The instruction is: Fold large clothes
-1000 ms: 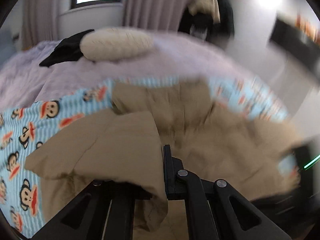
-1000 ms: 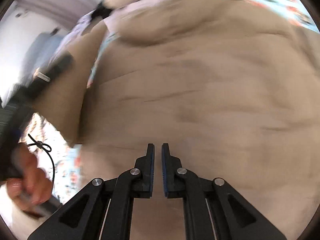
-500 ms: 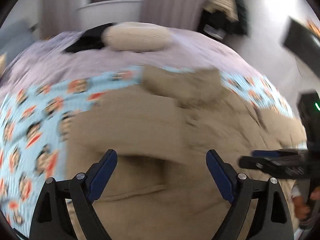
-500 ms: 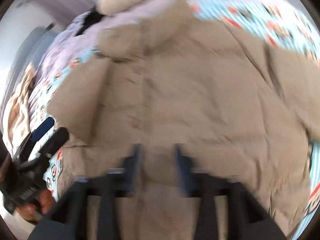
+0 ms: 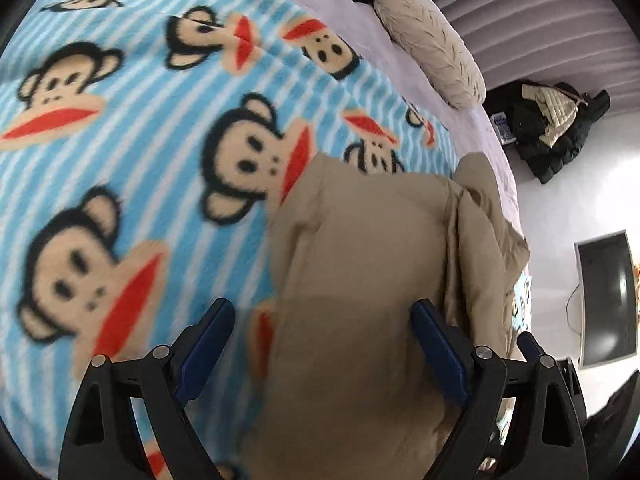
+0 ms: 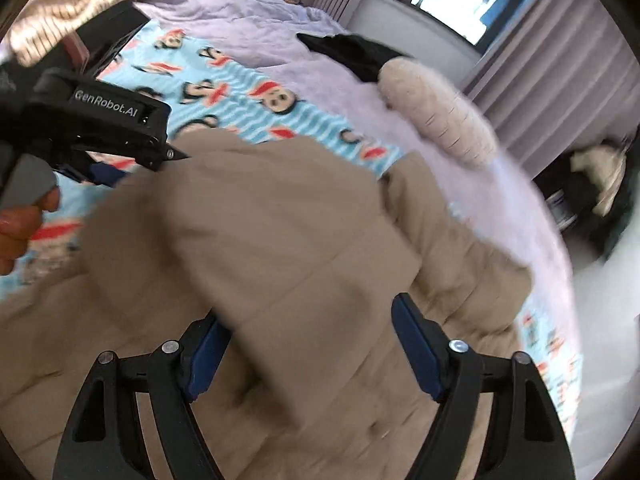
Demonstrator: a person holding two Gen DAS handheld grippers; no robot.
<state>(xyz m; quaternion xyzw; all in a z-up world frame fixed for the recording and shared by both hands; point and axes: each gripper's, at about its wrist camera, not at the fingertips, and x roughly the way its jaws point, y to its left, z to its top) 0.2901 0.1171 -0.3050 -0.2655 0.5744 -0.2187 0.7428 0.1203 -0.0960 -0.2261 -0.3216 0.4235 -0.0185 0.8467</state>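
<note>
With both the left gripper (image 5: 320, 344) and right gripper (image 6: 312, 344) spread wide at lower centre, the unheld tan coat (image 6: 280, 220) may unfold through padding springback.

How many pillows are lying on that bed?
1 that I can see: a cream pillow on the lilac bedspread, beside a black garment, beyond the tan coat. Others may lie out of view.

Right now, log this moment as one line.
left gripper: open, over tan coat | right gripper: open, over coat | coat on monkey blanket
</note>
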